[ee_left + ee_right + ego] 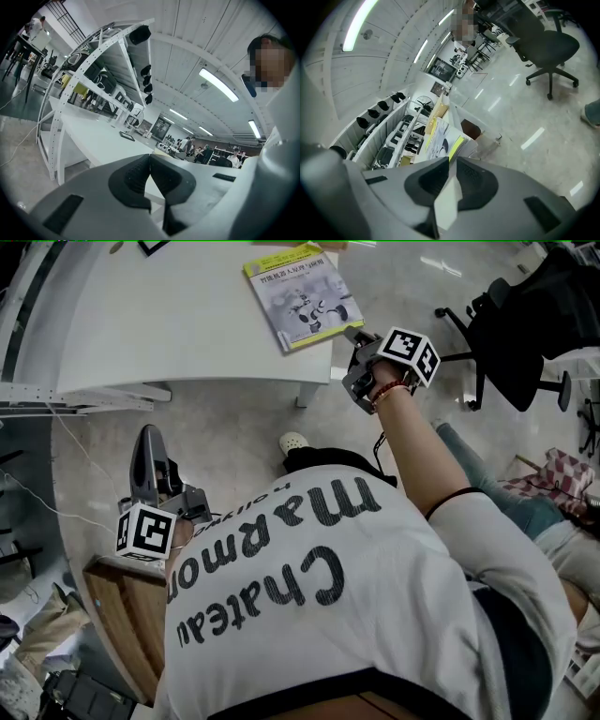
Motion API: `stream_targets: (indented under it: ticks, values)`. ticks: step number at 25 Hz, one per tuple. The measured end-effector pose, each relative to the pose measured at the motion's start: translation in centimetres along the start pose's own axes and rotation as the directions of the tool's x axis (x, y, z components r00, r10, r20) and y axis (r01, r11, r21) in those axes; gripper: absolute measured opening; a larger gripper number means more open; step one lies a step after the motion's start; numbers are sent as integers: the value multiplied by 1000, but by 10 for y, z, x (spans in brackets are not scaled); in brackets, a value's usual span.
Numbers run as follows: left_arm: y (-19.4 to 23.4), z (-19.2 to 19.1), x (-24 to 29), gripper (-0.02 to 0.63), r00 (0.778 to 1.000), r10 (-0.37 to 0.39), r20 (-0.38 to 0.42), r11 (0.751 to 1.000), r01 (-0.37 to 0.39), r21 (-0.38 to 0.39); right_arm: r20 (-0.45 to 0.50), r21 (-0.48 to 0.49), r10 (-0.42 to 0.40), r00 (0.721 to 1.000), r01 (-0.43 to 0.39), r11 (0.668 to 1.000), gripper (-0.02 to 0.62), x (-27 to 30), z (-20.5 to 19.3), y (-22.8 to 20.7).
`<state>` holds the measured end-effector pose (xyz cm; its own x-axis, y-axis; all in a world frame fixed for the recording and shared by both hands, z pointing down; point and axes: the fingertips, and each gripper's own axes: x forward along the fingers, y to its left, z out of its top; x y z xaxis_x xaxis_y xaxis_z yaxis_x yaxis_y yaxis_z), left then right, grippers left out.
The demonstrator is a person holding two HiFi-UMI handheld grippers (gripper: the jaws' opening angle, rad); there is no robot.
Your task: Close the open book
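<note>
The book (302, 296) lies closed on the white table (169, 315), cover up, grey picture with a yellow border, near the table's front right corner. My right gripper (356, 334) is shut with nothing in it, its tips just off the book's near right corner. In the right gripper view the book (440, 140) sits right beyond the closed right gripper (452, 161). My left gripper (148, 439) hangs low at the left, away from the table and pointing toward it. In the left gripper view the left gripper (150, 157) is shut and empty, with the table (93, 136) ahead.
A black office chair (516, 324) stands on the floor to the right. A wooden cabinet (122, 615) is beside my left hand. A shelf rack (93, 61) rises along the table's far side. A small dark item (126, 136) lies on the table.
</note>
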<state>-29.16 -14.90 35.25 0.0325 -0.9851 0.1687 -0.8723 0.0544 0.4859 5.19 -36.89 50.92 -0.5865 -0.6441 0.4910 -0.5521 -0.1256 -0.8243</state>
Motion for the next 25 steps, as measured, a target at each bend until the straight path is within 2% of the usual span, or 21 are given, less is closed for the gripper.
stream_targets:
  ticks: [10,16,18,21,25]
  values:
    - [-4,3,-14,23,1000,3,23,1000,-3,7,68,21,1,998,-3,1000,41,-18,18,-5]
    - [-16,9,-23,23,998,-28,49,999,27,20,193,48,23,981,-33,998,41,-51,45,7]
    - [-22,12,-25,23,997,-50,56,998,48,30,237,10,51,970,-55,998,41,-66,52,21]
    - [-33,19,-30,25,994,-82,70,996,79,51,279,-107,99,955,-72,992,40,-88,54,52]
    - [-47,27,-43,25,988,-121,100,991,114,75,302,-310,195,933,-97,946,40,-119,44,102]
